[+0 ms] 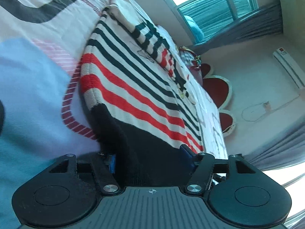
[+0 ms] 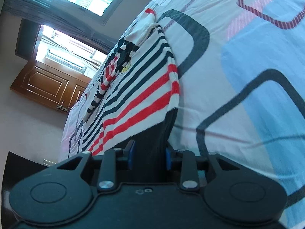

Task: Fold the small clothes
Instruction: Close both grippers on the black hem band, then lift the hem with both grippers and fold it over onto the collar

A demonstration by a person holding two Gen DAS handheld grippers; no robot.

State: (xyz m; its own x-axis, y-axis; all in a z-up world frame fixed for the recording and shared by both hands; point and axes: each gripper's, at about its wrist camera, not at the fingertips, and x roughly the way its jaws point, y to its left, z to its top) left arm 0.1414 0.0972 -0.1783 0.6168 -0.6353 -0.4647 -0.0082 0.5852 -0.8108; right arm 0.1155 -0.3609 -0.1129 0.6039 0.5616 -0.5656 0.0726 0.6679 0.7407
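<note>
- Through the left wrist camera, the left gripper [image 1: 150, 160] was clamped on the dark ribbed hem band [image 1: 137, 143] of a small knitted sweater with white, red and dark-green stripes [image 1: 133, 80]. The blue pads [image 1: 185, 152] pressed the band from both sides. The sweater lay flat on the patterned pink-and-blue bedsheet [image 1: 38, 87], one striped sleeve [image 1: 152, 43] folded across its front.
- Through the right wrist camera, the right gripper [image 2: 149, 156] pinched the same hem band [image 2: 160, 133] at the other corner; the collar [image 2: 144, 32] lay far off.
- My worry: the thick knit could slip from one pinch on lifting, leaving a crooked fold, and a fast sweep could flip the tucked sleeve loose.
</note>
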